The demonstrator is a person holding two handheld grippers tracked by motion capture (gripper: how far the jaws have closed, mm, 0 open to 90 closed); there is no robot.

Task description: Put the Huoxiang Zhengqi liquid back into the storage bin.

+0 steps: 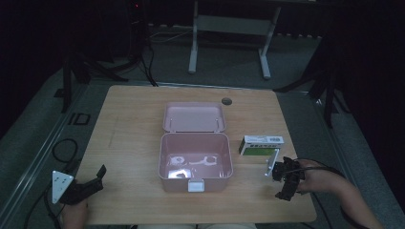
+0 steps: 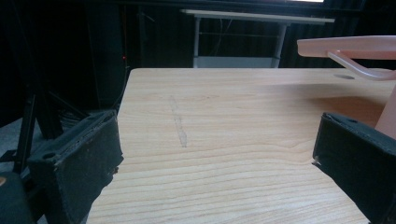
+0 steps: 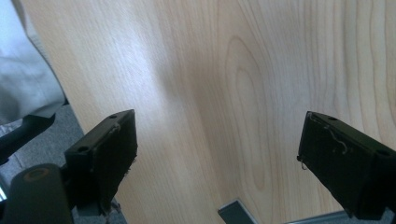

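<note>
An open pink plastic box (image 1: 195, 157) stands mid-table, its lid (image 1: 193, 117) folded back; pale glossy shapes lie on its floor. To its right lies a green-and-white carton (image 1: 260, 144). My left gripper (image 1: 98, 180) rests at the table's front left corner, open and holding nothing. In the left gripper view its jaws (image 2: 217, 140) stand wide apart over bare wood, with the pink box (image 2: 369, 51) at the right edge. My right gripper (image 1: 286, 188) hovers just below the carton, tilted down. It is open (image 3: 217, 135) over bare wood.
The wooden table (image 1: 133, 124) has a round cable hole (image 1: 226, 101) at its back edge. A faint scratch (image 2: 179, 126) marks the wood left of the box. Light clothing (image 3: 25, 70) shows beyond the table's front edge. Dark stands and cables surround the table.
</note>
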